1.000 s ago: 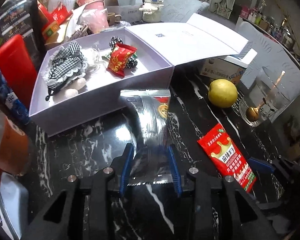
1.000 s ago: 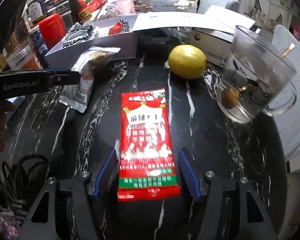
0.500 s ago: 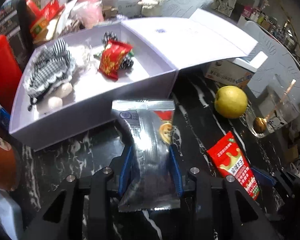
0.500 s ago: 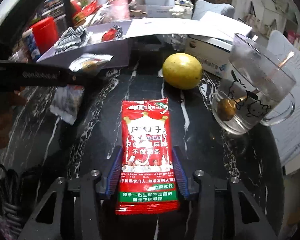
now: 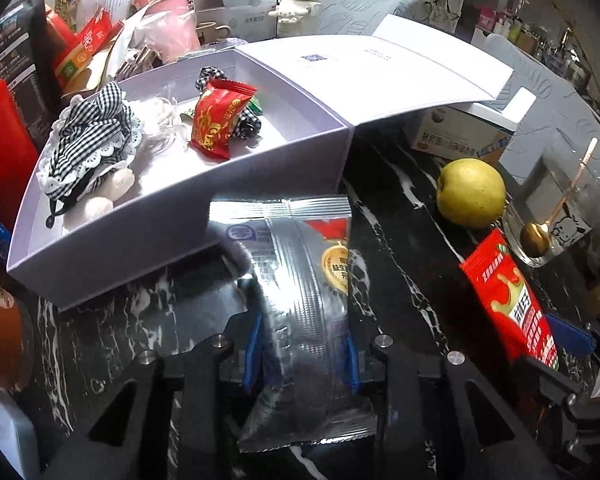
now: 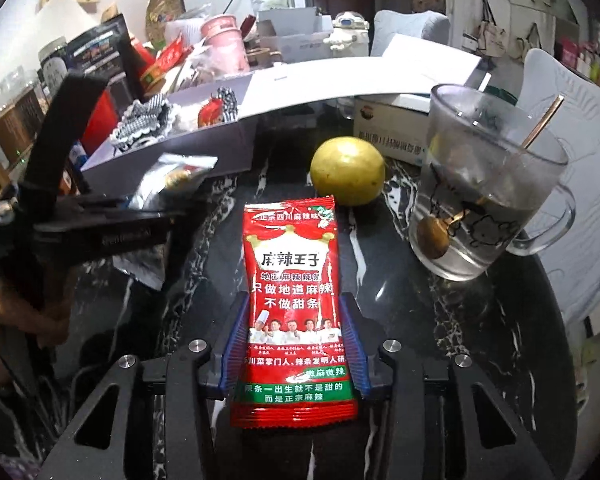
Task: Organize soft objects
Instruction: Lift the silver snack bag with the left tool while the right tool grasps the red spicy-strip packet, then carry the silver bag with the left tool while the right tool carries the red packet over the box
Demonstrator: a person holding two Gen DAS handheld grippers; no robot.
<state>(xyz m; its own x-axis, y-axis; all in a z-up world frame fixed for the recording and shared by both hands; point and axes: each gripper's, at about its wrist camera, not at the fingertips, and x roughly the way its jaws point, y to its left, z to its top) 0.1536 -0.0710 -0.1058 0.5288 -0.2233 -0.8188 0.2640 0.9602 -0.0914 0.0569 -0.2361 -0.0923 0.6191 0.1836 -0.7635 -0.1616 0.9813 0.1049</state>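
Note:
My left gripper (image 5: pixel 302 344) is shut on a silver snack packet (image 5: pixel 304 300) and holds it above the black marble table, just in front of the open white box (image 5: pixel 100 264). The box holds a checked cloth toy (image 5: pixel 92 136), a red snack bag (image 5: pixel 216 120) and a checked scrunchie. My right gripper (image 6: pixel 294 344) is shut on a red spicy-strip packet (image 6: pixel 294 300) and holds it lifted; the packet also shows in the left wrist view (image 5: pixel 512 300). The left gripper with its silver packet (image 6: pixel 168 184) shows at the left of the right wrist view.
A yellow-green fruit (image 6: pixel 347 170) lies behind the red packet. A glass mug with a spoon (image 6: pixel 480 200) stands at the right. The box lid (image 5: pixel 380 76) lies open to the right over a carton (image 5: pixel 456 136). Cups, jars and packets crowd the back left.
Both grippers have risen with their packets. The right gripper closed on the red packet and lifted it off the table. The left gripper moved closer to the white box.

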